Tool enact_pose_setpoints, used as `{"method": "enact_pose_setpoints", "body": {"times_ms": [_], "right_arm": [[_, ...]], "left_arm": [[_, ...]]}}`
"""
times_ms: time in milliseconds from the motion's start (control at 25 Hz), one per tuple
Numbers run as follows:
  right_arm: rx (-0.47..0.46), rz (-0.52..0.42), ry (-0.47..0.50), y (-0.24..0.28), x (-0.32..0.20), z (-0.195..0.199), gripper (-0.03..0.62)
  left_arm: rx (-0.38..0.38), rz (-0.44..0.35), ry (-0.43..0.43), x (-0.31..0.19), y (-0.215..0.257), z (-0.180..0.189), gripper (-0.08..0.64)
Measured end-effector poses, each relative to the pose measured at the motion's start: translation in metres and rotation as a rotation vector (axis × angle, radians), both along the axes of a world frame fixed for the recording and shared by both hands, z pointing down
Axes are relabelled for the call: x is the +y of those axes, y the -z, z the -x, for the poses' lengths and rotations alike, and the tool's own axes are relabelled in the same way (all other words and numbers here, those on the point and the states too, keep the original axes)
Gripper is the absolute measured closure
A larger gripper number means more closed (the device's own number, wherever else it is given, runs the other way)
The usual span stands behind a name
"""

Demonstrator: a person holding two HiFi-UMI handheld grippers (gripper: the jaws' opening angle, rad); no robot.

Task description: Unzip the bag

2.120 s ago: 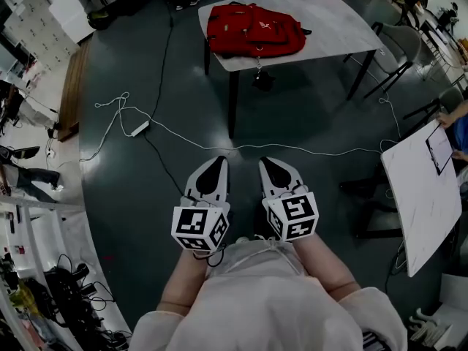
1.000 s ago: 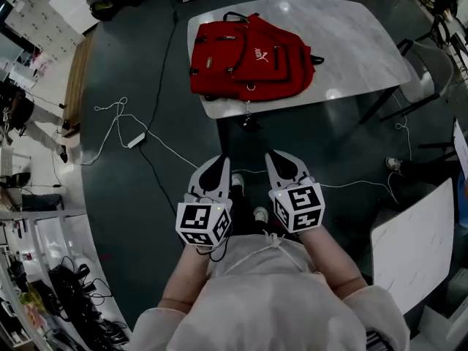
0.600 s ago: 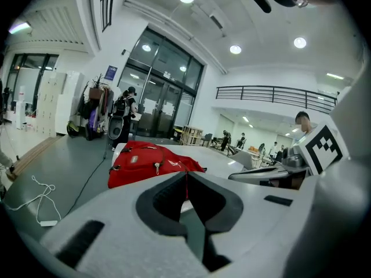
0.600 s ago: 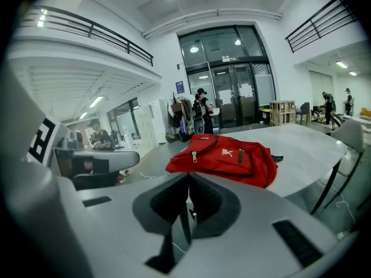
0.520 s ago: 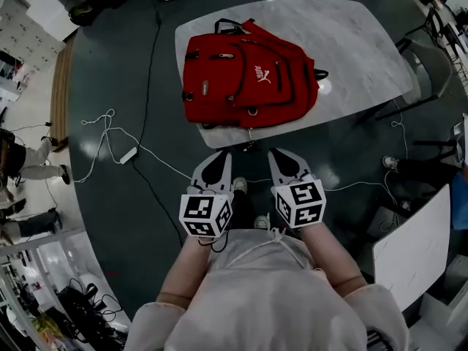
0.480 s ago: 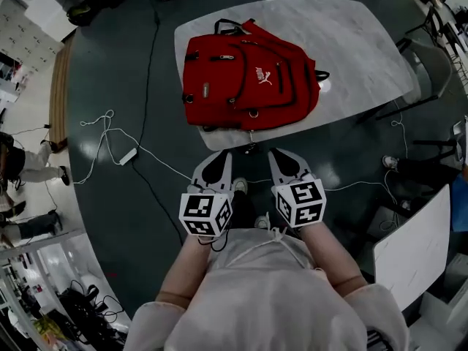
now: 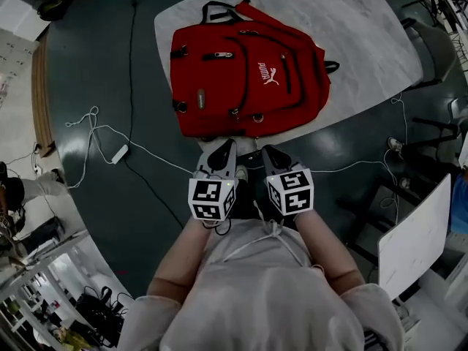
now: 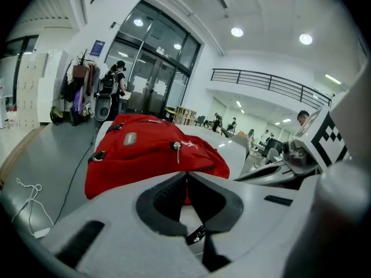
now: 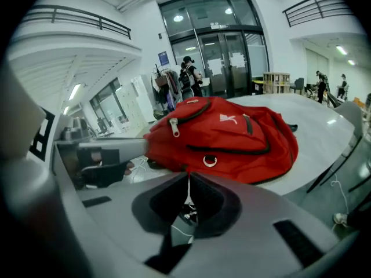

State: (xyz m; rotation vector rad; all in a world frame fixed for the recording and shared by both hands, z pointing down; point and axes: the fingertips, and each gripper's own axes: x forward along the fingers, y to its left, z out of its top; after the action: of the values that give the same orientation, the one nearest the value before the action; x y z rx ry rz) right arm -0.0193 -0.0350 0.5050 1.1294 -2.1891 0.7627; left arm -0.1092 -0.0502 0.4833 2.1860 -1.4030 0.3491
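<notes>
lying flat on the white surface (image 7: 365, 28) is the red bag (image 7: 245, 75), close to the near edge. its zips are seen shut. the left gripper (image 7: 227, 146) and the right gripper (image 7: 268, 151) are held side by side just in front of that edge, not touching the bag. both are clenched tight, with nothing between the jaws. a plug strip (image 7: 119, 153) is seen on the dark floor (image 7: 95, 50).

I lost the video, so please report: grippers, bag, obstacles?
Left gripper, right gripper shut, empty, near the table edge. Red bag flat on it, looks zipped. Nothing in the way.
</notes>
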Motion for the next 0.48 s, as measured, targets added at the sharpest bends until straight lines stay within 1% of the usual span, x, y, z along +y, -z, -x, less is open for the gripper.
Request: {"method": "enact_pose_setpoints", "body": {"times_ms": [120,240,360,480], "right_arm": [[0.015,0.071,0.021,-0.027,0.002,0.008,0.561],[0.037,0.12,0.023,-0.05,-0.002,0.014,0.56],[0.073,0.145,0.003,-0.067,-0.006,0.012,0.558],[0.081,0.179,-0.024,-0.078,-0.009,0.011,0.56]], "left_arm": [[-0.004,0.046,-0.022,-0.01,-0.029,-0.003,0.538],[-0.002,0.081,-0.04,-0.022,-0.051,-0.007,0.538],[-0.011,0.095,-0.077,-0.027,-0.066,-0.017,0.538],[-0.02,0.12,-0.102,-0.029,-0.082,-0.023,0.538]]}}
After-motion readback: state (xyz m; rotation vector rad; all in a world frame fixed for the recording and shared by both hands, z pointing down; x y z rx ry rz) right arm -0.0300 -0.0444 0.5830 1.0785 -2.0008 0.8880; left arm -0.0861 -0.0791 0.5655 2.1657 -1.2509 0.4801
